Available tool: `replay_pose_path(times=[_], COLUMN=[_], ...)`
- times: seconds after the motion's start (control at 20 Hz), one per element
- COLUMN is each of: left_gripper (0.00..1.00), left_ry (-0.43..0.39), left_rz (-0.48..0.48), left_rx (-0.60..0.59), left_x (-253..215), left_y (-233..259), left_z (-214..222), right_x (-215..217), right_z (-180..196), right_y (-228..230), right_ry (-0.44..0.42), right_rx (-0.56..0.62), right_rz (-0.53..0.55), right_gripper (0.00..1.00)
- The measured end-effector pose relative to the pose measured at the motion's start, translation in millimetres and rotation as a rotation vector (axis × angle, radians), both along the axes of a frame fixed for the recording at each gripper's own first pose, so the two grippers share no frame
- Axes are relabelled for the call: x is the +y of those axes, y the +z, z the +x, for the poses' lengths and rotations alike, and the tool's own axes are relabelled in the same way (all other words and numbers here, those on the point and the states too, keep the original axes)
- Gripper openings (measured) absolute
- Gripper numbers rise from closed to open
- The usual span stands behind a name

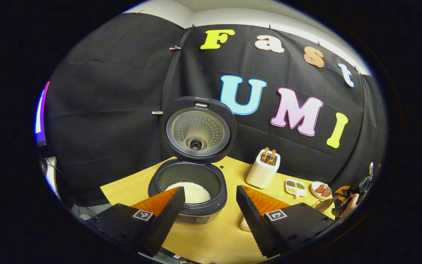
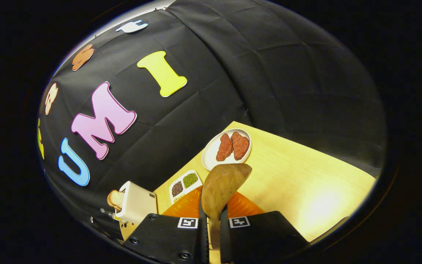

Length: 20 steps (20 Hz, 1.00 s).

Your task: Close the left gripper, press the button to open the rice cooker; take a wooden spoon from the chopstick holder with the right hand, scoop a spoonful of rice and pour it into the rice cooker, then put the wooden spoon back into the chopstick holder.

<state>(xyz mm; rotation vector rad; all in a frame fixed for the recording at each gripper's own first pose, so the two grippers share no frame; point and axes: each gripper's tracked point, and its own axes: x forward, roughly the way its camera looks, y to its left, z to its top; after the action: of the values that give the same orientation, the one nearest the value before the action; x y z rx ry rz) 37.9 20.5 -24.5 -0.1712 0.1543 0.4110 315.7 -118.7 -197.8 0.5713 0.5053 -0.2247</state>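
Rice cooker stands open near the desk's back edge, white rice already in its pot. The right gripper, fingers clamped on the wooden spoon, holds the bowl forward of its tips; the scoop seems next. The left gripper hangs apart before the cooker.

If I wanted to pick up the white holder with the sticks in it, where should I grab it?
Probably around the holder's plain white sides, near the middle, coming in level from the open table in front. It stands upright and looks narrow enough to fit between open jaws. Stay off the top: wooden handles poke out there, and gripping high could tip it.
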Motion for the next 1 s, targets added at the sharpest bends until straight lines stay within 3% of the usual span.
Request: replay_pose_path(times=[0.4, 0.6, 0.65, 0.8, 1.0], left_gripper=[0.95, 0.95, 0.95, 0.95, 0.95], left_ry=[0.036, 0.088, 0.094, 0.104, 0.105], left_rz=[0.003, 0.024, 0.028, 0.088, 0.205], left_rx=[-0.066, -0.141, -0.158, -0.218, -0.295], left_x=[-11.1, 8.1, 11.7, 28.3, 51.4], left_y=[26.0, 55.9, 62.3, 93.4, 138.4], left_z=[13.2, 19.6, 21.1, 23.1, 25.3], right_x=[9.4, 21.0, 23.3, 21.1, 22.8], right_z=[4.1, 4.6, 3.3, -9.5, -38.9], right_y=[-29.4, -11.8, -5.0, 6.2, 23.5], right_ry=[0.029, 0.045, 0.048, 0.049, 0.095], right_rx=[0.017, -0.033, -0.053, -0.066, -0.088], right_rz=[-0.074, -0.051, -0.050, -0.086, -0.182], right_gripper=[0.18, 0.24, 0.52, 0.98, 0.99])
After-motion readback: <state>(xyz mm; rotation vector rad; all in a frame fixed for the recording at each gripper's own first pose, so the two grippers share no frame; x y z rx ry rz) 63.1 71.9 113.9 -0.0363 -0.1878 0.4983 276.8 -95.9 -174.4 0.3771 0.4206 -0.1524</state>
